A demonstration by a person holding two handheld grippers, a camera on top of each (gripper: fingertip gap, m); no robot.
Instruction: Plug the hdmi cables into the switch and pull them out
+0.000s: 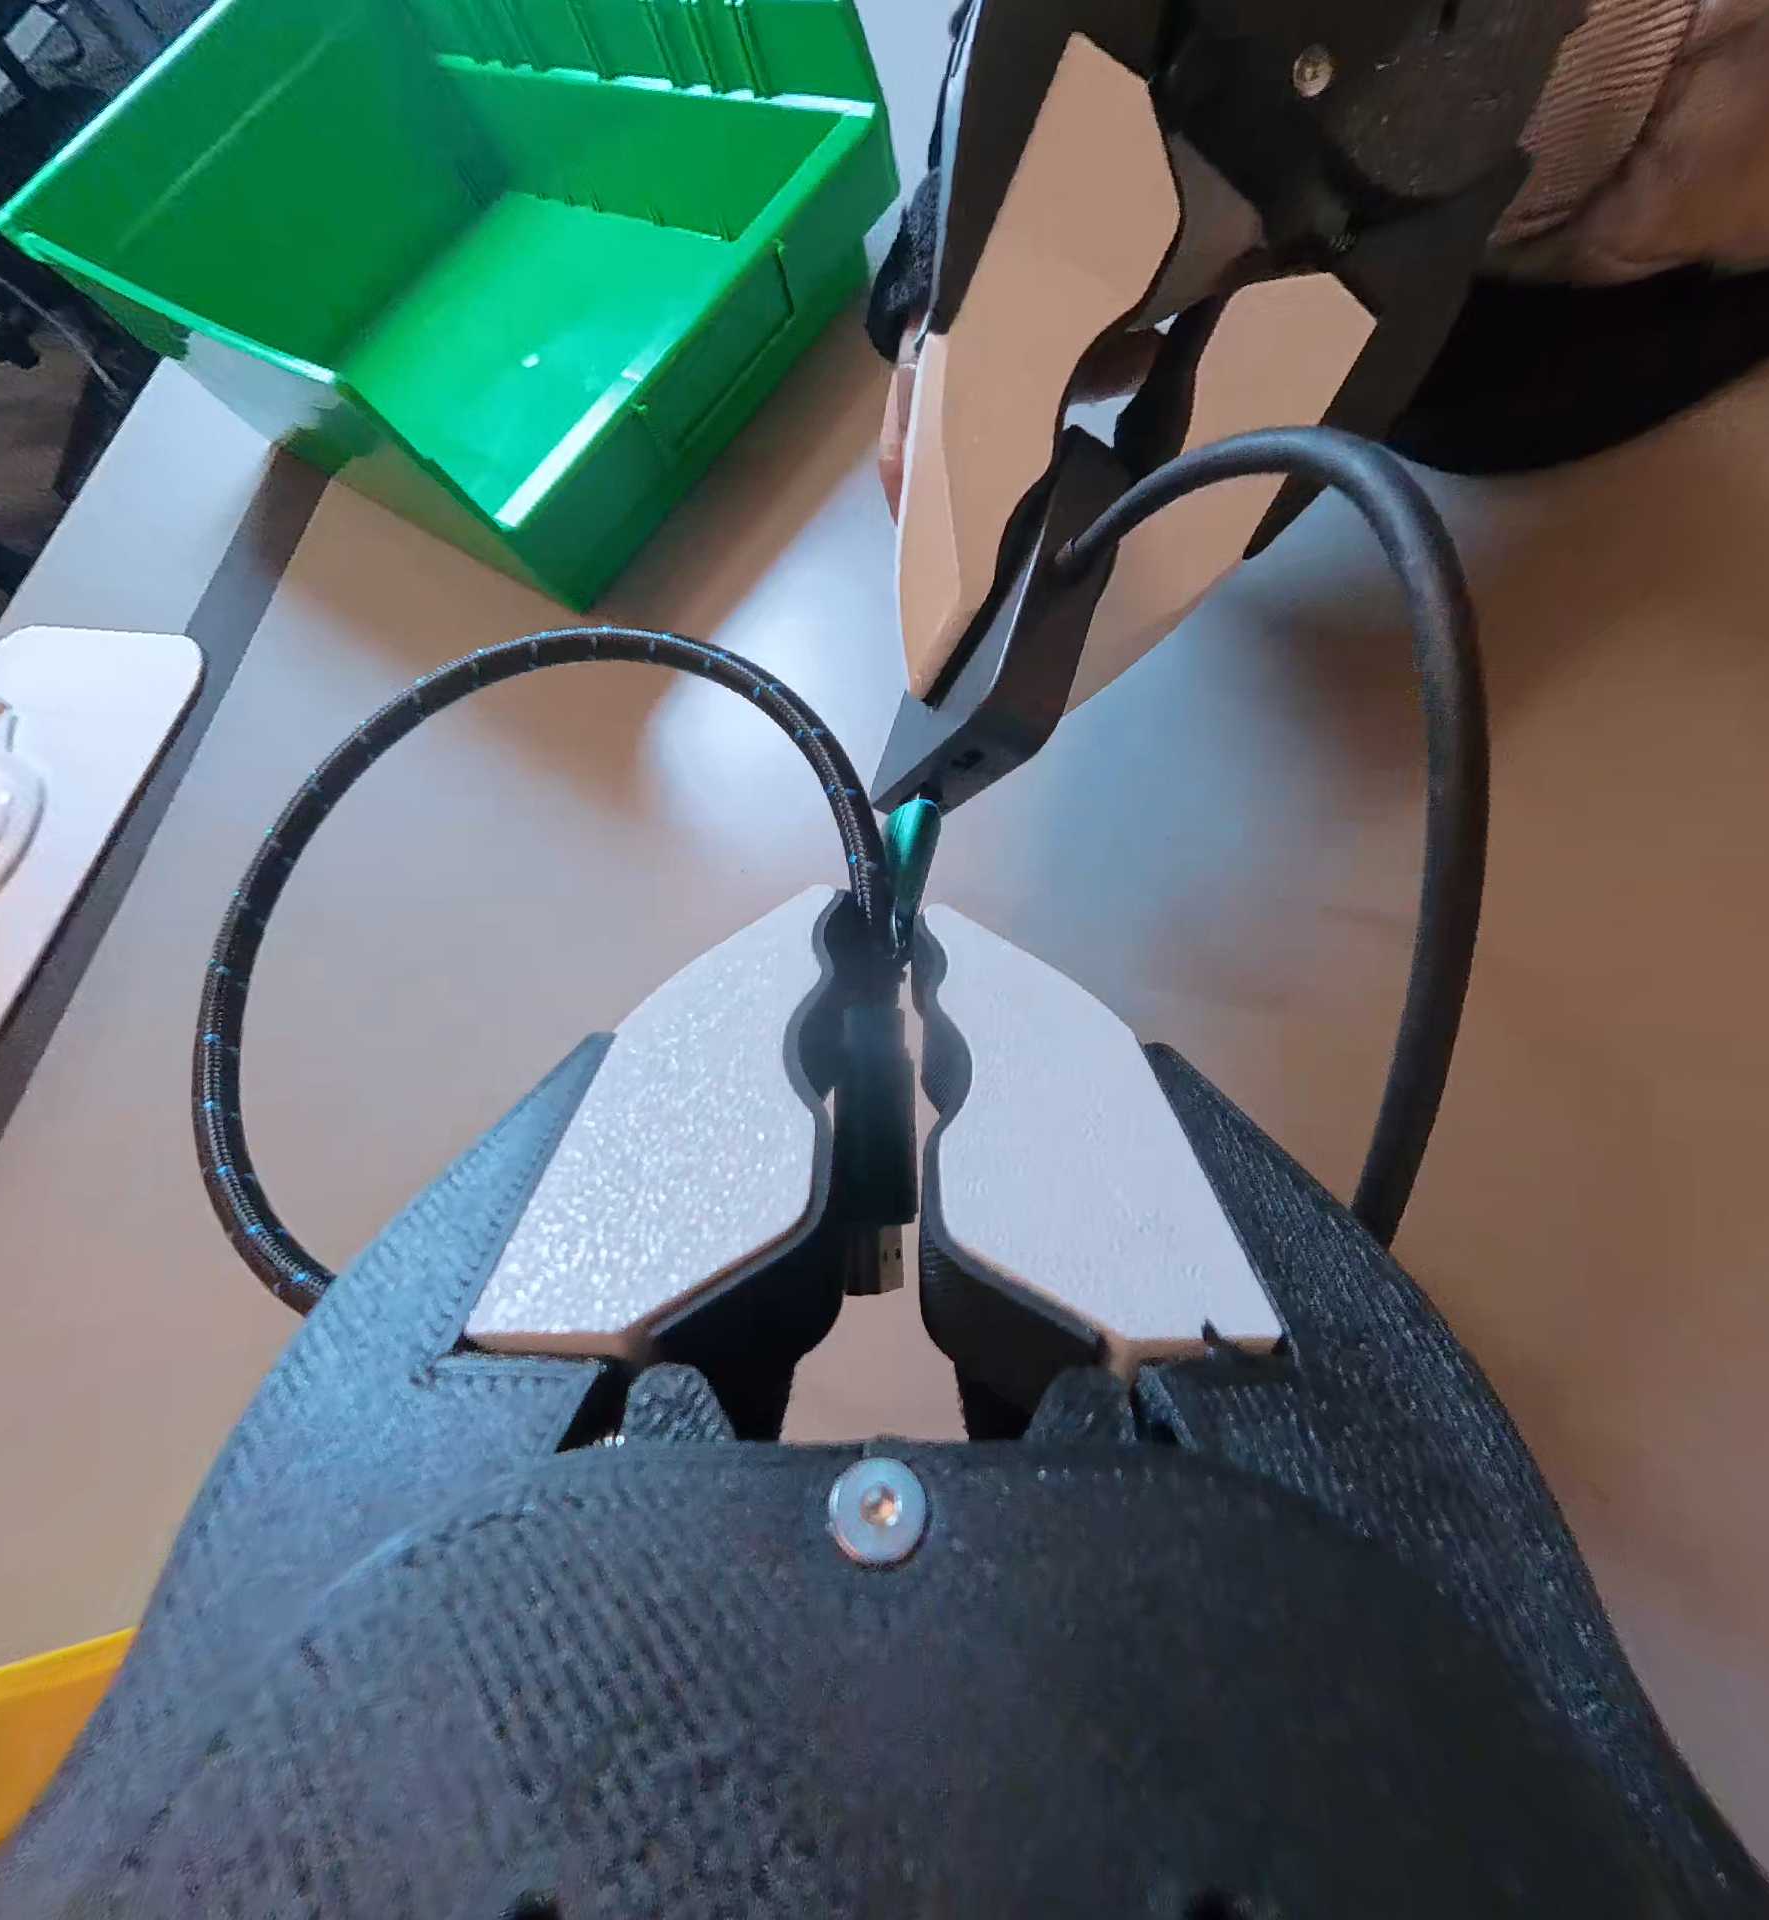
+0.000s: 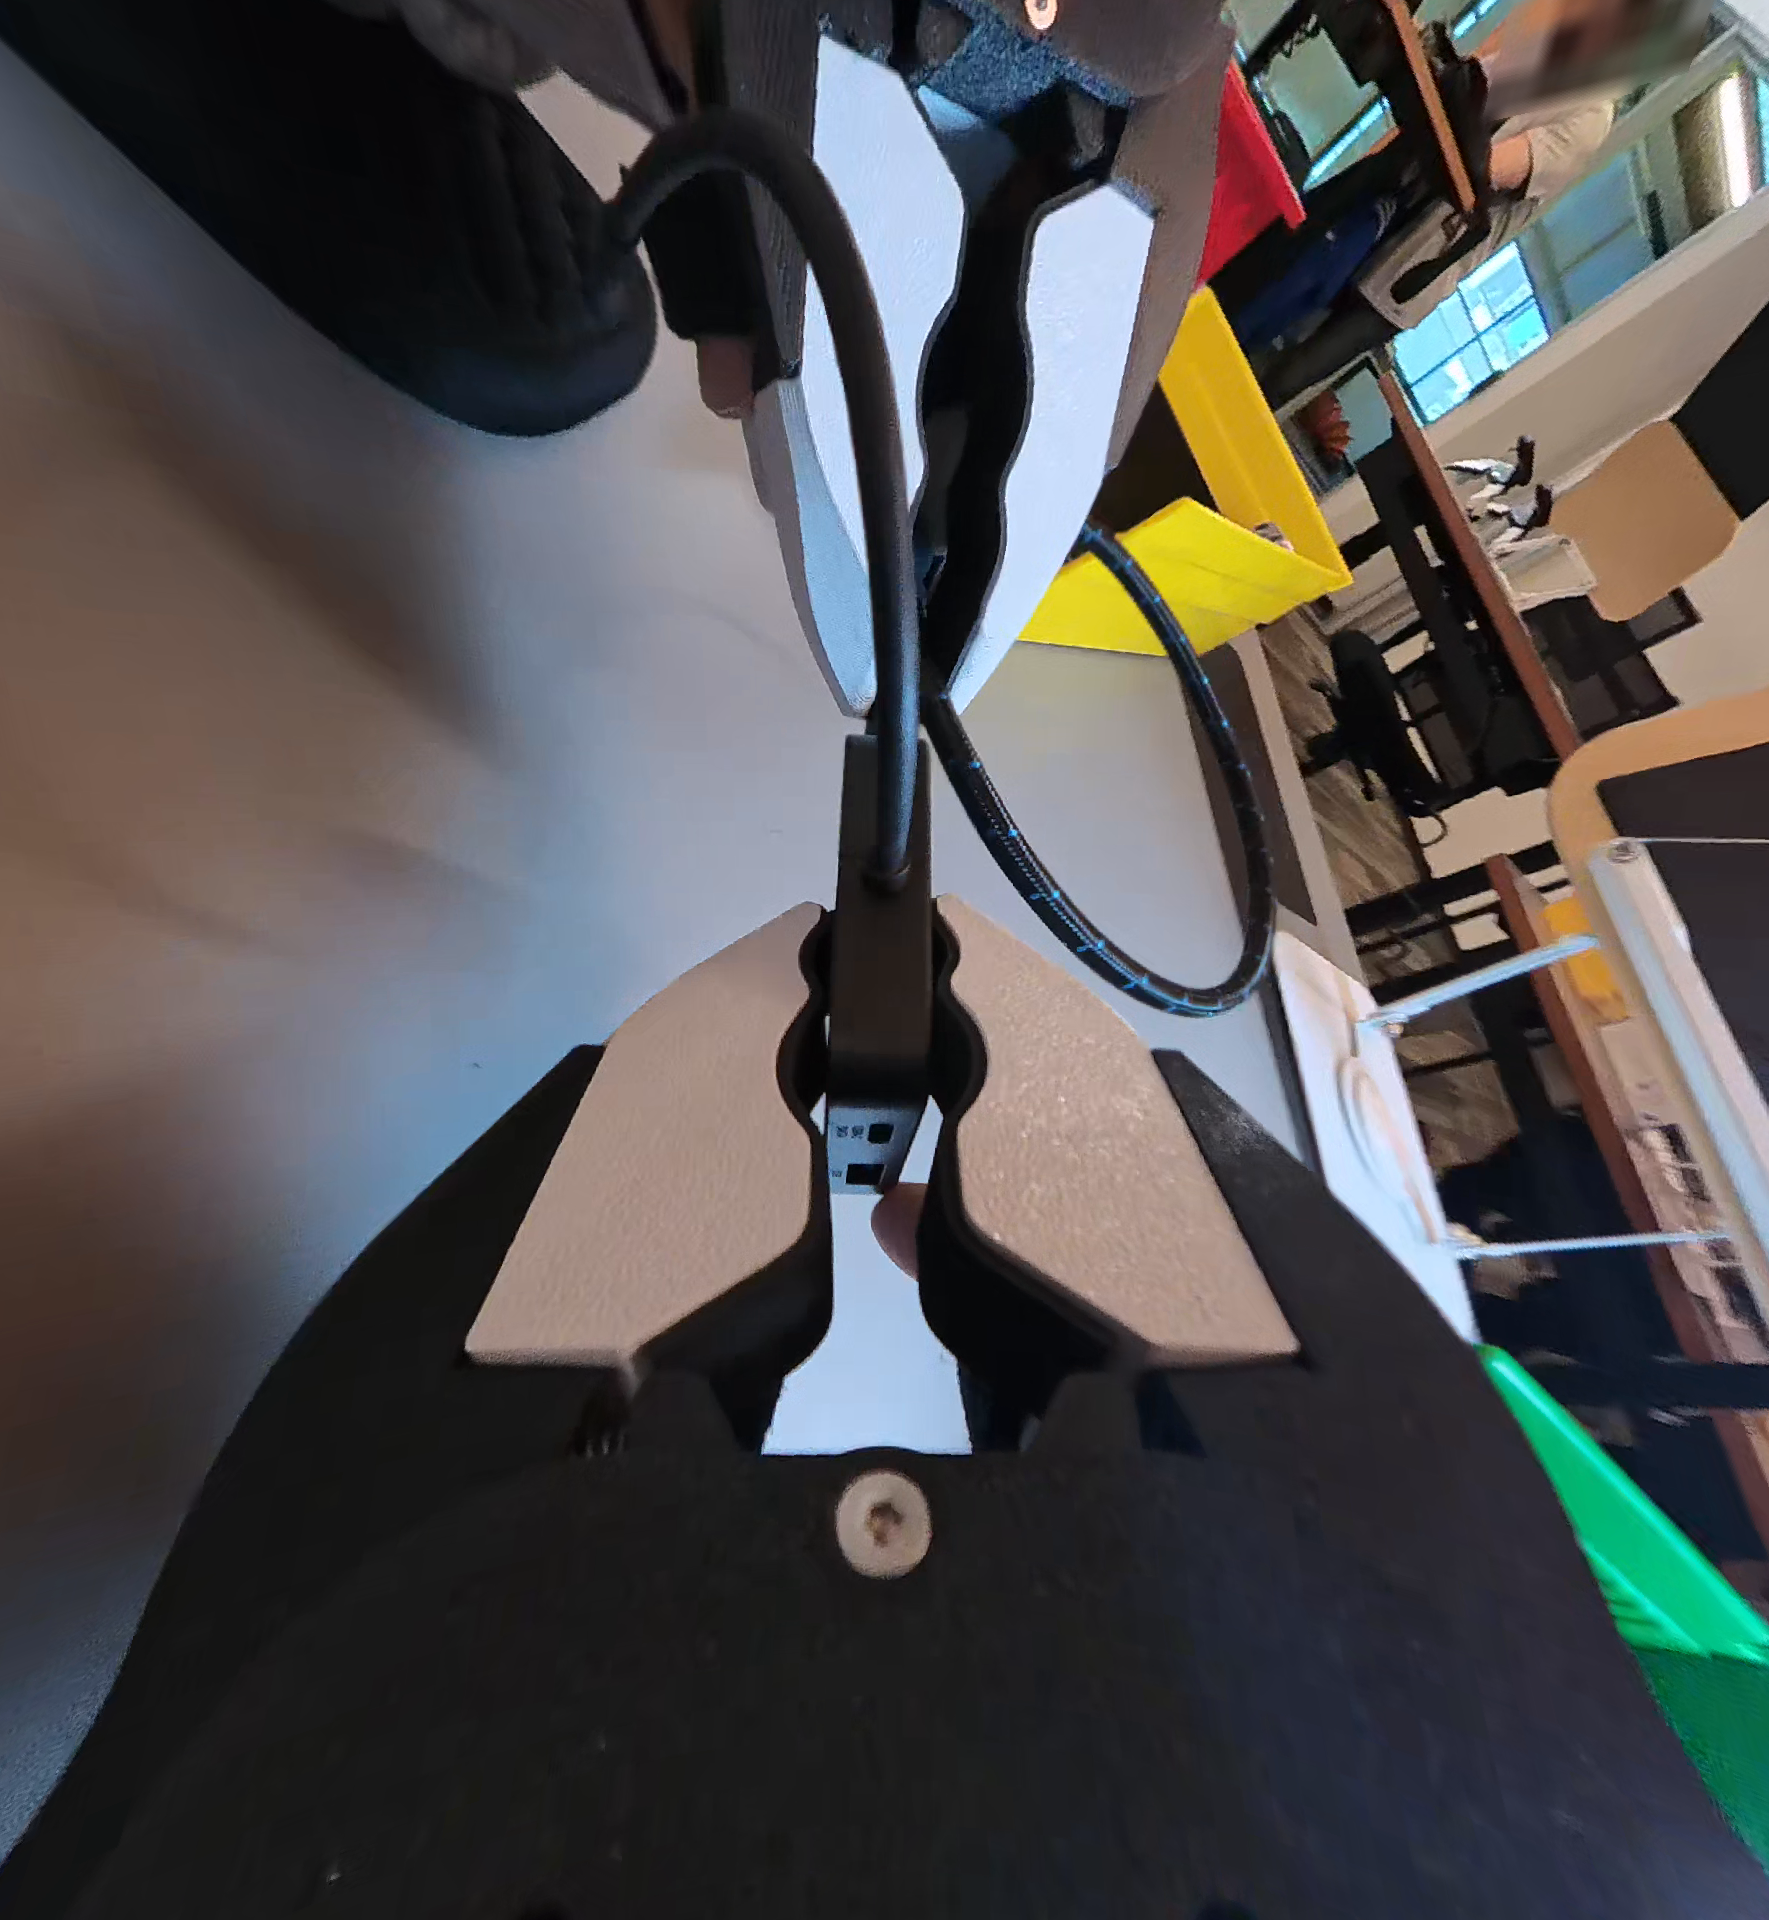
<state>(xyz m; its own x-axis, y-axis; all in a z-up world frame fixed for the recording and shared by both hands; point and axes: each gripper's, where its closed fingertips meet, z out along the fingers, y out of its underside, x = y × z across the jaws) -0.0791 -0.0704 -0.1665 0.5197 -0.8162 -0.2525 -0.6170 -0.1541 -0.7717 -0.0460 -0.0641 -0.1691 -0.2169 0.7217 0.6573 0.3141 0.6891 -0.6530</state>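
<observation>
Left gripper (image 1: 875, 935) clenched on the plug (image 1: 875, 1132) of a braided cable (image 1: 236, 987), which loops out to the left. Right gripper (image 2: 880, 920) clenched on the black switch (image 2: 880, 997), held above the table (image 1: 495, 831) just beyond the left fingertips. Smooth black cable (image 1: 1451, 727) arcs off the switch to the right. Green bin (image 1: 464, 270) far left.

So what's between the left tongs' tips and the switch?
Left wrist view: a short teal piece bridges the left tongs and switch, the braided cable beside it.

soft daylight, fisheye edges, blurred left side
</observation>
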